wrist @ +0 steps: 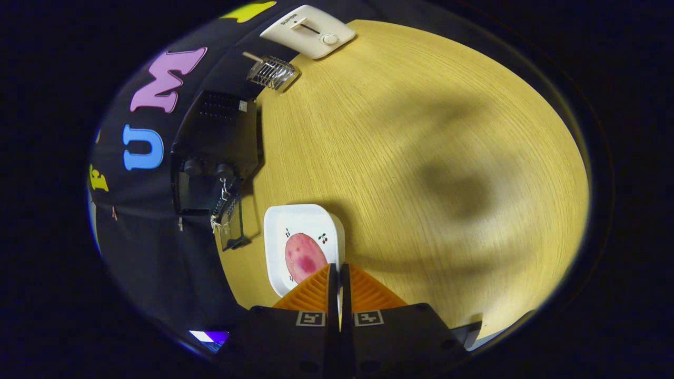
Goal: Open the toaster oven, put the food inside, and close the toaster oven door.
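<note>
A black toaster oven (216, 142) stands at the table's edge against the booth wall. Its glass door (232, 221) hangs open with a small chain on it. A white square plate (279, 231) holds a pink-red piece of food (304, 257) and sits between the oven and my fingers. My gripper (338, 267) meets the plate's near rim. The fingers (316, 295) are closed to a thin gap with a pale sliver of rim between them.
The wooden table (421, 158) spreads wide beyond the fingers, crossed by a large shadow. A small wire rack (271, 72) lies past the oven. A white pop-up toaster (310, 31) stands at the far edge.
</note>
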### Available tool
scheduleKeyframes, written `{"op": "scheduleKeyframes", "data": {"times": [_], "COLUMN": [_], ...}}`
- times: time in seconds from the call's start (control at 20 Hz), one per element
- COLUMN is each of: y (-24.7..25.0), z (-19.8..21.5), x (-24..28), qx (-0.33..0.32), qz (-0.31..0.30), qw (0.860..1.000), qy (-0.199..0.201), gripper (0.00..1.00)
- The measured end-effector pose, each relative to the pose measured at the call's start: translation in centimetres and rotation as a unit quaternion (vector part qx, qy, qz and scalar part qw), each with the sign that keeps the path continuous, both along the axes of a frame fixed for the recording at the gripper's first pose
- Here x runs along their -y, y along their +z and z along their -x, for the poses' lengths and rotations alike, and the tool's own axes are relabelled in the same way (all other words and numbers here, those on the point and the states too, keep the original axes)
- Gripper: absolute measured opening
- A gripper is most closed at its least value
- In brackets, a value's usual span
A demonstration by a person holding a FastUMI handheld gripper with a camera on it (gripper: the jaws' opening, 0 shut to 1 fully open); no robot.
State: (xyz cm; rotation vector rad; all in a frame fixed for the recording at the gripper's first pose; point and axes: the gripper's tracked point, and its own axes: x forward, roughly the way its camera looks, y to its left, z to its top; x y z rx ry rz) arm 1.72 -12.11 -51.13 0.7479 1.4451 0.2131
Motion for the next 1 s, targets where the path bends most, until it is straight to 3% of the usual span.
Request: {"op": "scheduleKeyframes", "data": {"times": [0.4,1.0], "y": [5.1,8.8], "z": [2.2,1.7], "x": [-3.2,-18.4], "qx": [0.004,0.005], "qz": [-0.038,-0.041], "qw": [0.987,0.948], "qy": [-0.155,-0.315], "gripper": [0.05,0.05]}}
